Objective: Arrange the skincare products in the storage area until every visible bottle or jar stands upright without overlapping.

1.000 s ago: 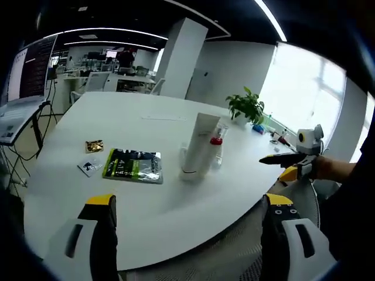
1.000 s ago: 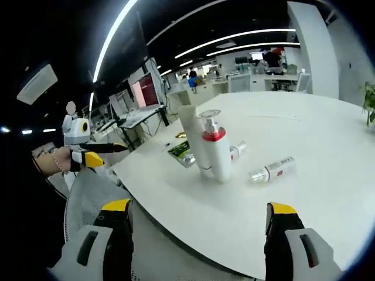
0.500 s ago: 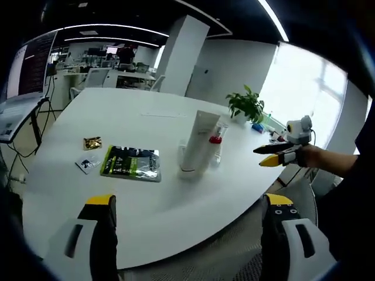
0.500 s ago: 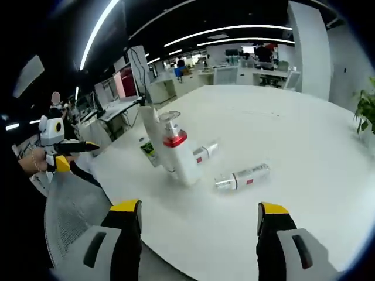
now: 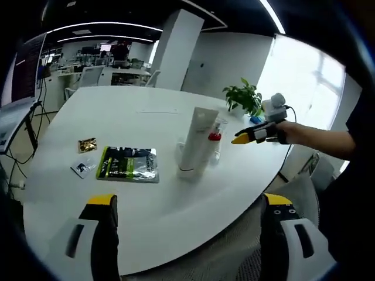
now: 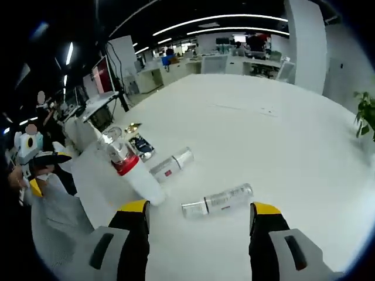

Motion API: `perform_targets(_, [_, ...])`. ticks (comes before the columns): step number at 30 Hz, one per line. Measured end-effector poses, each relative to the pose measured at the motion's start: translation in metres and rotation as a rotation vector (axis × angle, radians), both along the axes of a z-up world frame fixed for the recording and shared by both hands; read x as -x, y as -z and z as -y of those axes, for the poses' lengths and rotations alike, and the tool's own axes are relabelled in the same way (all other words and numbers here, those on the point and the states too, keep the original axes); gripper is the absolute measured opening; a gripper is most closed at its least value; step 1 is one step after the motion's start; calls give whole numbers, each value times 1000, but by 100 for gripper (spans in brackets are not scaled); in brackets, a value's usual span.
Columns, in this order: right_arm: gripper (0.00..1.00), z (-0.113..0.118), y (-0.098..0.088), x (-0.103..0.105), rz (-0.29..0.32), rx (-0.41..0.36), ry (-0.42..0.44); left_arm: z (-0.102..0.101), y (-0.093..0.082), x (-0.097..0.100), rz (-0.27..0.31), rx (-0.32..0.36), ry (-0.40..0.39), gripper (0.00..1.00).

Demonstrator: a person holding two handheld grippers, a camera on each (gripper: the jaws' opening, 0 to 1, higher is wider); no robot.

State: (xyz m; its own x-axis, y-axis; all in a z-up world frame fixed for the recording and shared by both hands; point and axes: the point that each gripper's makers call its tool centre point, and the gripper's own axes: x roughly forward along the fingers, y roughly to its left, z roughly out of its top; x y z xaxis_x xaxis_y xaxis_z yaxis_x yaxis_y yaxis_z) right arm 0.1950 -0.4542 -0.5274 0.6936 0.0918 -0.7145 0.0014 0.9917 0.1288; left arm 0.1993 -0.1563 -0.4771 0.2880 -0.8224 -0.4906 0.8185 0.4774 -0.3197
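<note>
A tall white tube [image 5: 196, 143] stands upright mid-table, with a white pump bottle with a red collar [image 5: 215, 138] upright just behind it. My left gripper [image 5: 188, 202] is open, well short of them over the table's near edge. In the right gripper view the pump bottle [image 6: 132, 172] and the tube [image 6: 88, 175] sit at the left. Two small clear bottles with red labels lie on their sides: one [image 6: 220, 199] just ahead of my open right gripper [image 6: 200, 208], the other [image 6: 171, 165] beyond it. The right gripper [image 5: 256, 134] hovers beside the pump bottle.
A green foil packet [image 5: 129, 165], a gold sachet [image 5: 87, 144] and a small dark sachet [image 5: 84, 168] lie left of the tube. A potted plant [image 5: 245, 99] stands at the far edge of the round white table [image 5: 146, 111]. The left gripper [image 6: 36, 159] shows at the left.
My right gripper has moved in from the table's edge over the table, close to the pump bottle and the nearer lying bottle. The left gripper has hardly moved. Both stay open.
</note>
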Motion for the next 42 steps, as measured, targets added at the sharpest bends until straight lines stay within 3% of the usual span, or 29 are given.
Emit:
perform_targets(4, [67,-9,1,-19,-5,-41,-10,2,-1,-10,-2,6,-10,94])
perform_targets(11, [61,-18,8,-56,-3,-202,102,4,2,-20,-13,19,-20,94])
perform_targets(14, [58,-17,11,-73,-12,-197,100,4,5,-20,-22,17,-21,94])
perform_targets(19, [54,-29,29,-101,-95,-276,104,1,9,-26,-36,18,-33,94])
perform_targets(24, [52,-53,38,-114,-166,-337,106,-2,7,-32,-42,32,-52,93])
perform_targets(31, [50,-66,61,-124,-277,-318,15,-9,6,-42,-43,50,-81,93])
perform_targets(38, [44,-66,81,-121,-348,-163,-92,-14,9,-46,-55,52,-103,93])
perform_targets(40, [40,-65,78,-123,-333,-103,-144,-16,10,-47,-63,54,-109,93])
perform_targets(42, [41,-63,79,-124,-349,-94,-151,-15,11,-48,-69,58,-110,92])
